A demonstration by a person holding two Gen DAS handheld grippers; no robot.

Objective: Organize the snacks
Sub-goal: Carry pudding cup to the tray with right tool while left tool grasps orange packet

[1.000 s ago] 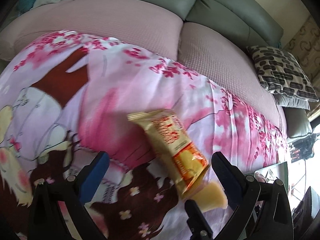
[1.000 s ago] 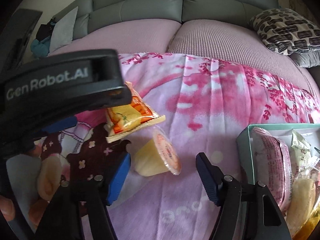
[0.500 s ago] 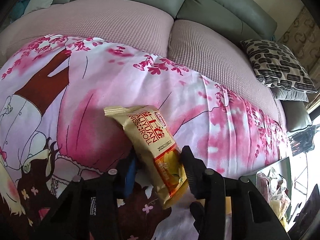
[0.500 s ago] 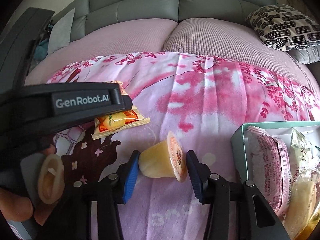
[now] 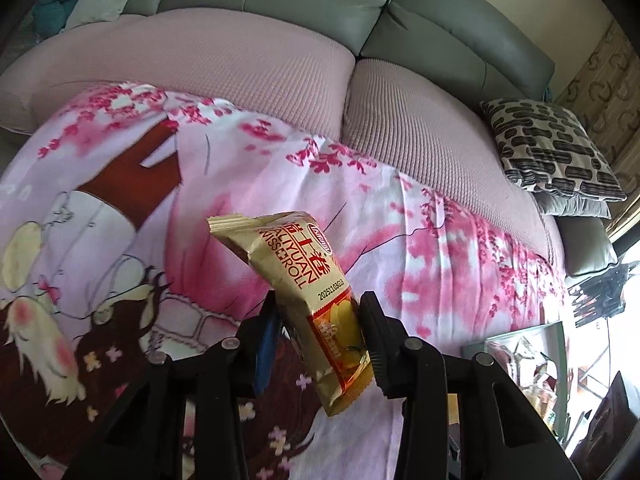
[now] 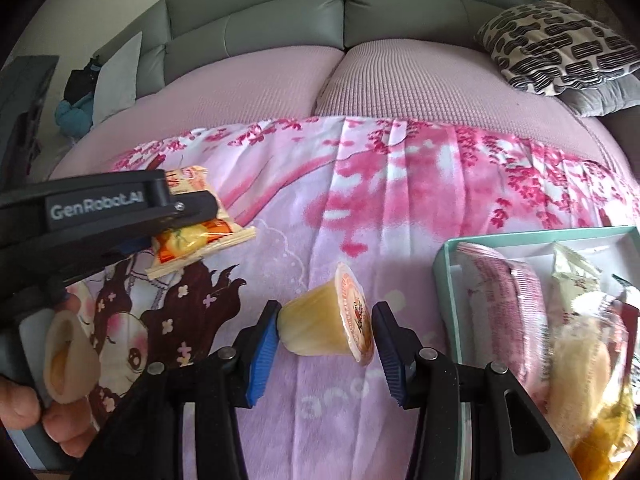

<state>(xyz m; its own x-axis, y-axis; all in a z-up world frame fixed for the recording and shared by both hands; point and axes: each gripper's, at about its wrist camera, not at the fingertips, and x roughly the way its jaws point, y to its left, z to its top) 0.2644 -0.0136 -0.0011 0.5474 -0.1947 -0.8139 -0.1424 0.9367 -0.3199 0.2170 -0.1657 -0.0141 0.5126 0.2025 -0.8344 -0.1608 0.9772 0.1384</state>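
Over a pink cherry-blossom printed blanket (image 5: pixel 420 240) spread across a pink-covered sofa seat (image 5: pixel 240 72), the left gripper (image 5: pixel 320 320) has its jaws clamped on the lower half of a gold foil Swiss-roll snack packet with an orange-and-yellow printed end (image 5: pixel 304 280). The packet stands tilted, its crimped top leaning up and to the left, its bottom end hanging below the jaws, clear of the blanket. In the right wrist view the same packet (image 6: pixel 196 236) sticks out sideways from the left gripper's black arm, which carries white lettering, and a person's hand (image 6: pixel 36 408) grips the handle at the lower left. The right gripper (image 6: pixel 326 328) has its jaws pressed on a small clear plastic cup of yellow jelly with a printed foil lid (image 6: pixel 320 328): the blue pad touches the cup's base, the other pad meets the lid, and the cup lies on its side between them. Just to the right sits a pale green open box (image 6: pixel 448 280) on the blanket, holding a pink-and-white striped wrapped snack (image 6: pixel 508 304), a cream-coloured packet (image 6: pixel 572 280) and another yellow jelly item at the near corner, blurred. A black-and-cream patterned cushion (image 6: pixel 560 48) lies on the grey sofa's far right.
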